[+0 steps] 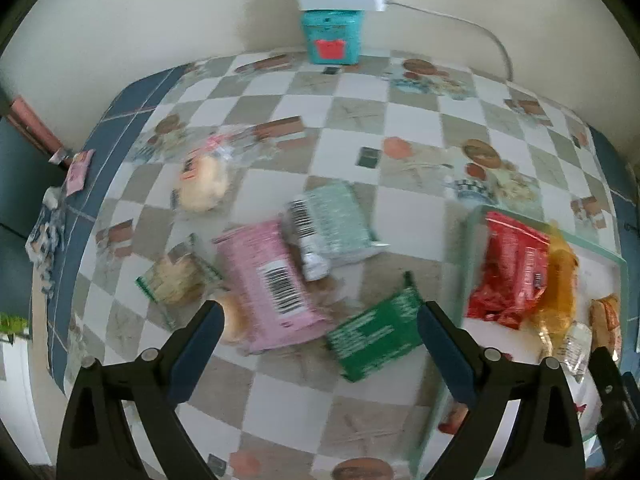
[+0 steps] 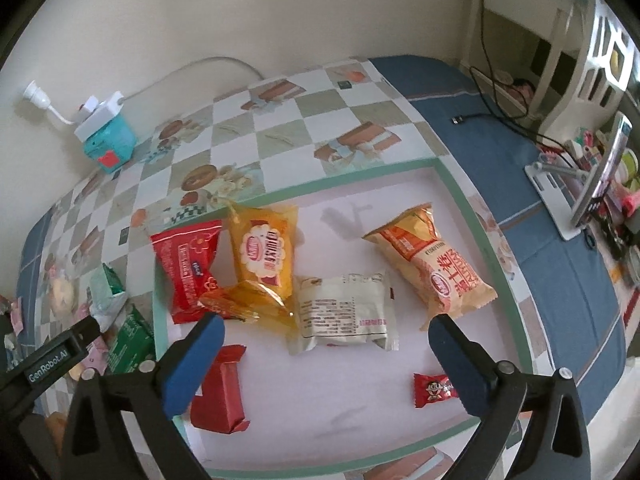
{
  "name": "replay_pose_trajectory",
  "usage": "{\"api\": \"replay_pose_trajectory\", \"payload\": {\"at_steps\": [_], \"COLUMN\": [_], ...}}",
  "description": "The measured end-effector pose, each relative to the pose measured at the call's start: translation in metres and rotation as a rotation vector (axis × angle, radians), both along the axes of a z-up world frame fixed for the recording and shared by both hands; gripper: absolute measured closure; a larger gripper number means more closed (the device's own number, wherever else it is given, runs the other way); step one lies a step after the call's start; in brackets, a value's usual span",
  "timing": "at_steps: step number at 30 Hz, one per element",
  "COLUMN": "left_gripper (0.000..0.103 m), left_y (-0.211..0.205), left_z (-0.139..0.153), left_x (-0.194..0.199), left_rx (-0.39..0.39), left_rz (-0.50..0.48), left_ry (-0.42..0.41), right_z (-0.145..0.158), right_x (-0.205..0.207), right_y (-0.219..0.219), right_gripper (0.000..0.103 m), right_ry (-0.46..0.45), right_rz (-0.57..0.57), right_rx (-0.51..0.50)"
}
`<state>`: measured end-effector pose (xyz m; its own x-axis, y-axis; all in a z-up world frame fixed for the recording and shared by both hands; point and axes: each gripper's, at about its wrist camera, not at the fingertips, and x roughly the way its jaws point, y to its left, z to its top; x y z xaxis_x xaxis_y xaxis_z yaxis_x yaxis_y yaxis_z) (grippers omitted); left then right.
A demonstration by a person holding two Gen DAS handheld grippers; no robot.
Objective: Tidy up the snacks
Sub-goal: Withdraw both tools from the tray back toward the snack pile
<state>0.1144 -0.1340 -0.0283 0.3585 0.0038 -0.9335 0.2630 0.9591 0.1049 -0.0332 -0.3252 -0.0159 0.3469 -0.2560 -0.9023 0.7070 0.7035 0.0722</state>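
In the left wrist view, loose snacks lie on the checked tablecloth: a pink pack (image 1: 266,284), a pale green pack (image 1: 336,224), a dark green pack (image 1: 376,340), a clear-wrapped biscuit (image 1: 180,280) and a wrapped bun (image 1: 204,184). My left gripper (image 1: 320,308) hovers open above them, holding nothing. The right wrist view shows a white tray (image 2: 472,216) with a green rim. It holds a red pack (image 2: 188,268), a yellow pack (image 2: 264,256), a white pack (image 2: 344,312), an orange-cream pack (image 2: 432,264), a red bar (image 2: 218,396) and a small red candy (image 2: 434,388). My right gripper (image 2: 327,320) stands open over the white pack, apart from it.
A teal box (image 1: 332,36) with a white power strip on top stands against the back wall. Small wrappers (image 1: 80,168) lie on the cloth's blue left border. A phone stand (image 2: 560,184), cables and clutter sit beyond the tray on the right.
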Motion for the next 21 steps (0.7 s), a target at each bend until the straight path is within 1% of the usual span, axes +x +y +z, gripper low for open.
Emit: {"api": "replay_pose_trajectory", "payload": {"at_steps": [7, 13, 17, 21], "left_gripper": [0.006, 0.006, 0.006, 0.006], "left_y": [0.042, 0.088, 0.123, 0.158], "left_z": [0.009, 0.015, 0.018, 0.019], "left_x": [0.007, 0.017, 0.026, 0.034], "left_rx": [-0.007, -0.029, -0.044, -0.035], "left_rz": [0.075, 0.154, 0.226, 0.293], "left_ry": [-0.033, -0.033, -0.035, -0.047], "right_z": [0.008, 0.012, 0.01, 0.008], "right_x": [0.013, 0.027, 0.038, 0.049], "right_y": [0.025, 0.049, 0.067, 0.087], "right_gripper": [0.0, 0.0, 0.0, 0.0], "right_ry": [0.0, 0.004, 0.009, 0.018], "right_rz": [0.062, 0.107, 0.137, 0.166], "right_rx": [-0.041, -0.049, -0.046, -0.05]}}
